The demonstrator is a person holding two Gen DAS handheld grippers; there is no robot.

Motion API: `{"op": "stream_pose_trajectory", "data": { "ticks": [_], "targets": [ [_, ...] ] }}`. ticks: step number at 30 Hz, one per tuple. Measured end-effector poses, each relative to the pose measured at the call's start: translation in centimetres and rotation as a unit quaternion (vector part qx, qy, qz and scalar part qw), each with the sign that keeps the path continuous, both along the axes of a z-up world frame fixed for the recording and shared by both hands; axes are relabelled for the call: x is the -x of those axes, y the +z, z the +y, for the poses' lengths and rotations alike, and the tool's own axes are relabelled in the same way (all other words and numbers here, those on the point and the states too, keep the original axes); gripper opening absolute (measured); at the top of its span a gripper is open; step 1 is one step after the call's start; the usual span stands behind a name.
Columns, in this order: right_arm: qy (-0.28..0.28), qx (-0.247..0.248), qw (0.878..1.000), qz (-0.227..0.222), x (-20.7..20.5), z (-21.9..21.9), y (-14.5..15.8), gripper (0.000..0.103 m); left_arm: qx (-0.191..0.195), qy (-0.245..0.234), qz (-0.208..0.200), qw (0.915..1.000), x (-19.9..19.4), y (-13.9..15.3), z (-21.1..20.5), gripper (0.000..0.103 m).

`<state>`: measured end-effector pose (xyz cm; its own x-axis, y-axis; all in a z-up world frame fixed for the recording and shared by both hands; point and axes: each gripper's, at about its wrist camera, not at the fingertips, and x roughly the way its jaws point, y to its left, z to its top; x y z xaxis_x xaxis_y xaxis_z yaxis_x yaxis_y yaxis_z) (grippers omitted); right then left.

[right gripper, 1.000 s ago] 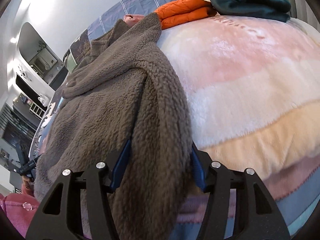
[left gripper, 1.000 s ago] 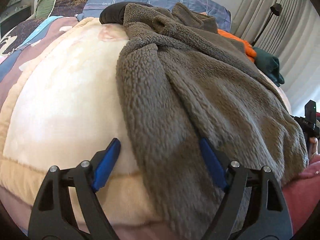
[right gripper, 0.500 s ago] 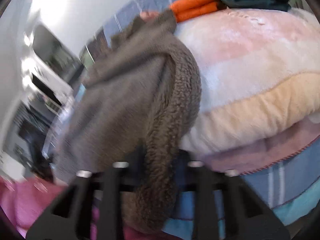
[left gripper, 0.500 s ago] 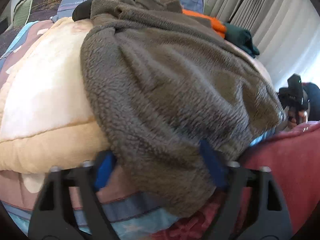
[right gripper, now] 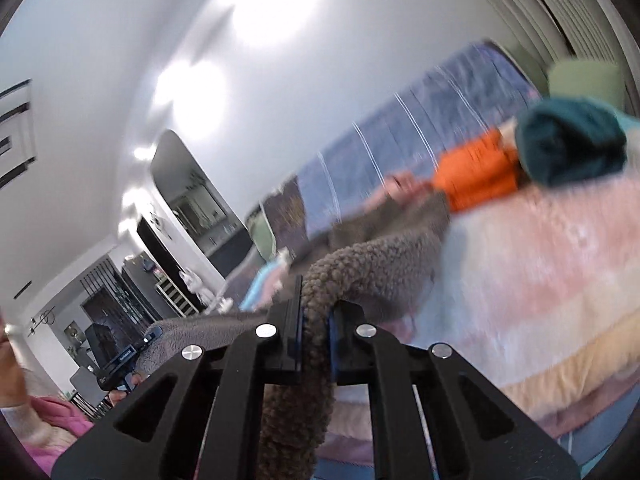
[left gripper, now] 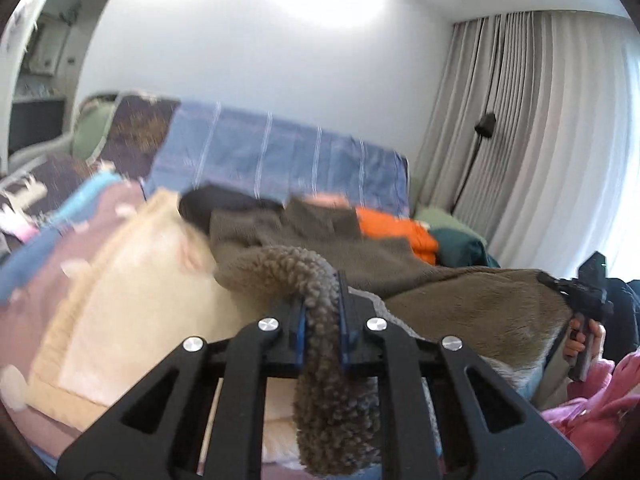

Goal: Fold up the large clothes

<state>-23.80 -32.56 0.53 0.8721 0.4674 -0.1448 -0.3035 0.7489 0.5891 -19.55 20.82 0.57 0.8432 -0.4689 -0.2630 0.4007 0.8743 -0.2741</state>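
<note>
brown fleece garment, seemingly its hem, clamped in left gripper and right gripper.

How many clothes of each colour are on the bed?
Grey-brown fleece, pinched by both claws: 1
Orange garment: 1
Dark teal garment: 1
Black garment: 1
Total: 4

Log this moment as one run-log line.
step: lift hem | left gripper: shut on brown fleece | right gripper: shut on brown fleece | bed: fleece partly raised
</note>
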Motion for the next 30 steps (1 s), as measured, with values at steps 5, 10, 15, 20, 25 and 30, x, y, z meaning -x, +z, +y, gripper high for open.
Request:
{"op": "stream_pose_trajectory", "data": {
  "ticks": [5, 10, 15, 20, 25, 30],
  "targets": [
    [-0.026, 0.015, 0.998, -0.049, 1.9, -0.3, 2.9, 0.009, 0.029, 0.029, -0.044, 0.9982, 2.3, 2.9, 1.8, 0.012],
    [-0.038, 0.01, 0.999, -0.025, -2.3, -1.0, 2.0, 0.009, 0.028, 0.04, -0.036, 0.9982, 0.6, 2.7, 1.6, 0.012],
    [-0.081, 0.019, 0.996, 0.015, -10.2, -1.2, 0.5, 0.009, -0.009, 0.073, 0.003, 0.9973, -5.9, 1.3, 0.4, 0.013],
    [-0.129, 0.053, 0.989, 0.044, -18.3, -1.2, -0.6, 0.01, -0.036, 0.113, 0.02, 0.9928, -13.6, 0.9, -0.7, 0.014],
    [-0.18, 0.145, 0.964, 0.131, -26.7, -0.1, -5.6, 0.011, -0.089, 0.153, 0.079, 0.981, -23.0, -3.2, -3.0, 0.014],
    [-0.183, 0.202, 0.945, 0.183, -30.0, 0.2, -11.8, 0.017, -0.187, 0.179, 0.157, 0.9532, -28.8, -11.8, -5.1, 0.016]
  ]
}}
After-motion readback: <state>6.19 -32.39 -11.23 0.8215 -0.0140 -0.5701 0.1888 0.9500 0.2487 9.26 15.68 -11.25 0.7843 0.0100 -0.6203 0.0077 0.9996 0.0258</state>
